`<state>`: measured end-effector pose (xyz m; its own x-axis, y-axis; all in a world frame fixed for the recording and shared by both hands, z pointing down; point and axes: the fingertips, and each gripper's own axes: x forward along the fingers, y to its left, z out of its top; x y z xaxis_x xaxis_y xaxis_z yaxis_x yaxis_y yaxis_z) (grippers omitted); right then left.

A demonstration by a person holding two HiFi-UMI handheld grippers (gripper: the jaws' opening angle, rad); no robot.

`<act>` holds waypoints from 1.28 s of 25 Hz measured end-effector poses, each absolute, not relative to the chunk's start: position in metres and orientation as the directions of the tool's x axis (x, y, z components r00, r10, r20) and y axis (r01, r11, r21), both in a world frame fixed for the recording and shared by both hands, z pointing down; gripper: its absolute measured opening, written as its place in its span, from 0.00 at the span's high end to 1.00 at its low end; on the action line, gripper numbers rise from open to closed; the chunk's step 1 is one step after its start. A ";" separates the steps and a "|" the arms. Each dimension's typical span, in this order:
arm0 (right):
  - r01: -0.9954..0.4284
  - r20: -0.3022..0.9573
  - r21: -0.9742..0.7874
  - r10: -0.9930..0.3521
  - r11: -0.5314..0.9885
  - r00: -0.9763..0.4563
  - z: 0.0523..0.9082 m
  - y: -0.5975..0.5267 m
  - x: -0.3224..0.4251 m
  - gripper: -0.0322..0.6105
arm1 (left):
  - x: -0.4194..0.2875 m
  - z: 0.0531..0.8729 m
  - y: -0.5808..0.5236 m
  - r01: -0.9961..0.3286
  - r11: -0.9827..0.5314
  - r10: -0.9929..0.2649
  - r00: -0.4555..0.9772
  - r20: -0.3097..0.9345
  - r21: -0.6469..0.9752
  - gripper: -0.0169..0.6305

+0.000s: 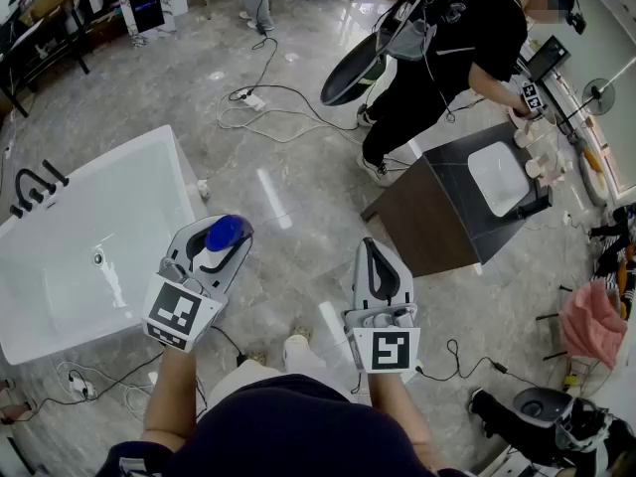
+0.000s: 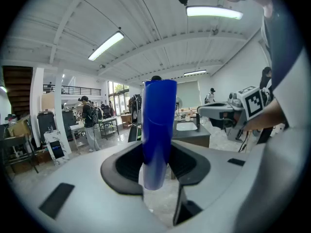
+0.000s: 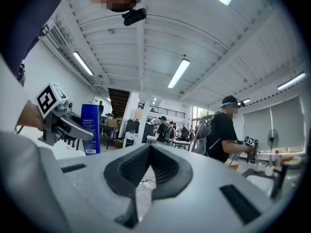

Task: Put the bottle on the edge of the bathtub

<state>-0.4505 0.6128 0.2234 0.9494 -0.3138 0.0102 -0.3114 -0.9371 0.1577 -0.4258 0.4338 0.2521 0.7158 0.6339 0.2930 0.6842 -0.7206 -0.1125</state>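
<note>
Blue bottle (image 2: 159, 125), tall and flat-sided with white print on its label, stands upright in the left gripper (image 1: 221, 238). Both pads are clamped on its body. It hangs over the floor at 7 o'clock in the head view, just beside the near corner of the white bathtub (image 1: 149, 182) and not on the rim. The tub lies at 9 o'clock, with a drain (image 1: 97, 257) in its bottom and a black faucet (image 1: 35, 189) on the far edge. Right gripper (image 1: 372, 256) has its jaws together, empty. Dark cabinet (image 1: 422, 217) with white sink (image 1: 497, 177) at 3 o'clock. Person in black (image 1: 452, 43) at 1 o'clock. Cables (image 1: 260, 107) on the floor at 12 o'clock.
</note>
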 end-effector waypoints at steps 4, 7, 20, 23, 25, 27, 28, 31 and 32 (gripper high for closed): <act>-0.303 -0.005 0.089 -0.304 -0.949 0.953 0.226 0.596 -0.486 0.95 | -0.461 0.248 0.435 0.648 -0.757 0.605 0.745 0.283 -0.088 0.74; -0.304 -0.012 0.072 -0.306 -0.950 0.952 0.222 0.579 -0.510 0.95 | -0.484 0.244 0.427 0.632 -0.767 0.585 0.760 0.284 -0.109 0.74; -0.395 -0.092 0.122 -0.407 -0.910 0.909 0.193 0.604 -0.511 0.95 | -0.506 0.216 0.468 0.597 -0.798 0.580 0.799 0.161 -0.089 0.74; -0.425 -0.093 0.116 -0.436 -0.898 0.895 0.189 0.611 -0.496 0.95 | -0.494 0.209 0.472 0.565 -0.822 0.553 0.822 0.138 -0.071 0.74; -0.441 -0.096 0.113 -0.451 -0.891 0.887 0.190 0.612 -0.482 0.95 | -0.482 0.210 0.471 0.547 -0.834 0.535 0.833 0.143 -0.067 0.74; -0.461 -0.093 0.108 -0.470 -0.881 0.878 0.196 0.606 -0.466 0.95 | -0.468 0.216 0.465 0.526 -0.848 0.512 0.845 0.152 -0.069 0.74; -0.473 -0.091 0.103 -0.482 -0.875 0.872 0.200 0.602 -0.457 0.95 | -0.461 0.220 0.461 0.514 -0.855 0.500 0.852 0.156 -0.070 0.74; -0.508 -0.083 0.102 -0.516 -0.855 0.852 0.211 0.586 -0.432 0.95 | -0.437 0.227 0.445 0.483 -0.872 0.468 0.869 0.160 -0.075 0.74; -0.517 -0.080 0.106 -0.525 -0.850 0.847 0.214 0.580 -0.422 0.95 | -0.428 0.229 0.440 0.476 -0.876 0.461 0.873 0.159 -0.075 0.74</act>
